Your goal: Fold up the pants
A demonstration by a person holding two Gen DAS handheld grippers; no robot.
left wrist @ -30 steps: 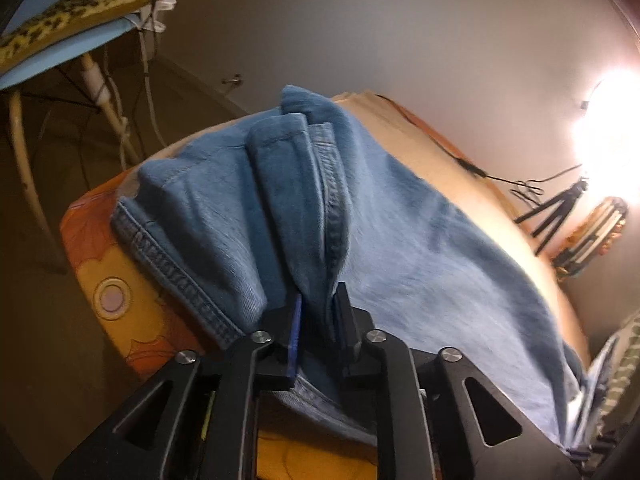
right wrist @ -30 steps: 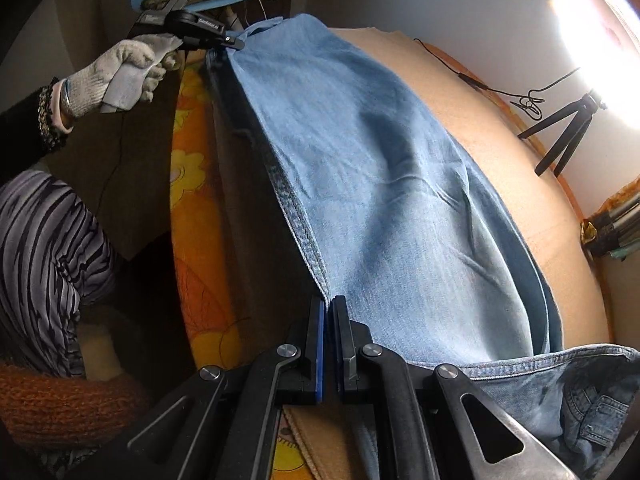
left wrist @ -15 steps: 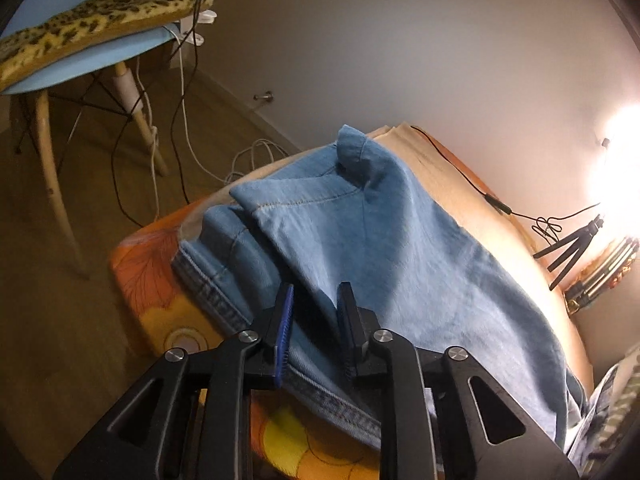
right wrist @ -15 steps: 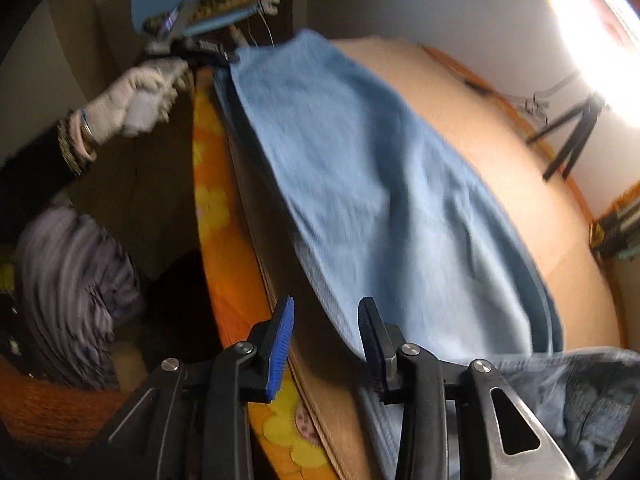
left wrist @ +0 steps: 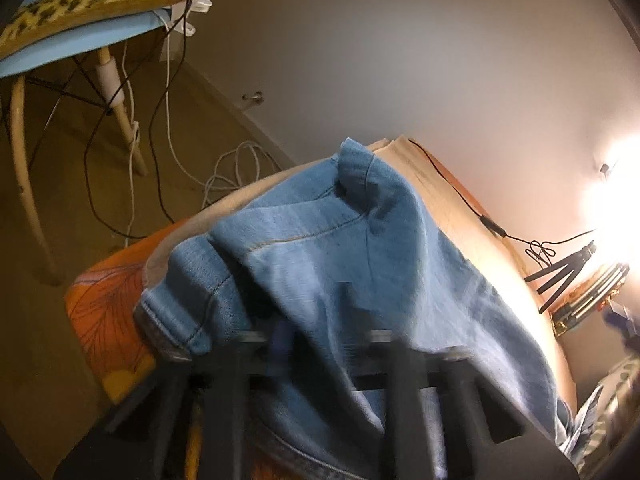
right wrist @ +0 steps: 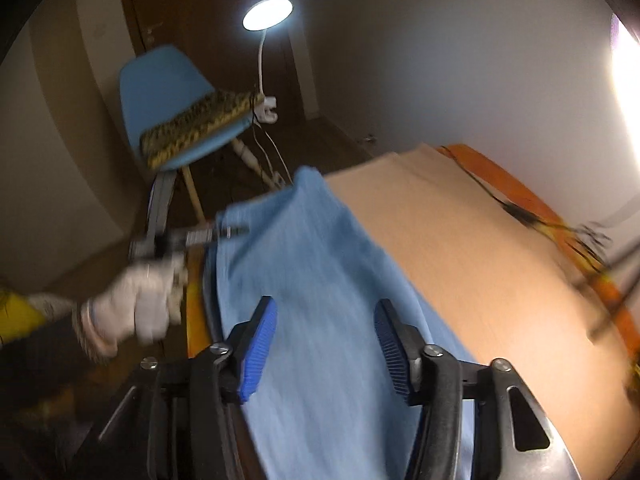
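Blue denim pants (left wrist: 360,260) lie lengthwise on a beige sheet (left wrist: 472,232), one leg end bunched and folded over at the near corner. My left gripper (left wrist: 328,332) is blurred, with the denim draped between and over its fingers. In the right wrist view that left gripper (right wrist: 236,232), held by a white-gloved hand (right wrist: 136,304), pinches the hem end of the pants (right wrist: 320,280). My right gripper (right wrist: 324,340) hovers above the pant leg. Its jaws are opening, and the blue pads stand apart without pressing the cloth.
An orange flowered cover (left wrist: 104,304) hangs over the near edge under the sheet. A blue chair (right wrist: 168,92) with a leopard cushion stands beyond the corner, with a lit lamp (right wrist: 267,14) clipped to it. Cables (left wrist: 236,168) lie on the floor. A small tripod (left wrist: 564,276) stands by the wall.
My right gripper let go of the pants' edge, opened wide and swung up along the leg toward the left hand. My left gripper loosened, shifted slightly, then closed again at the hem.
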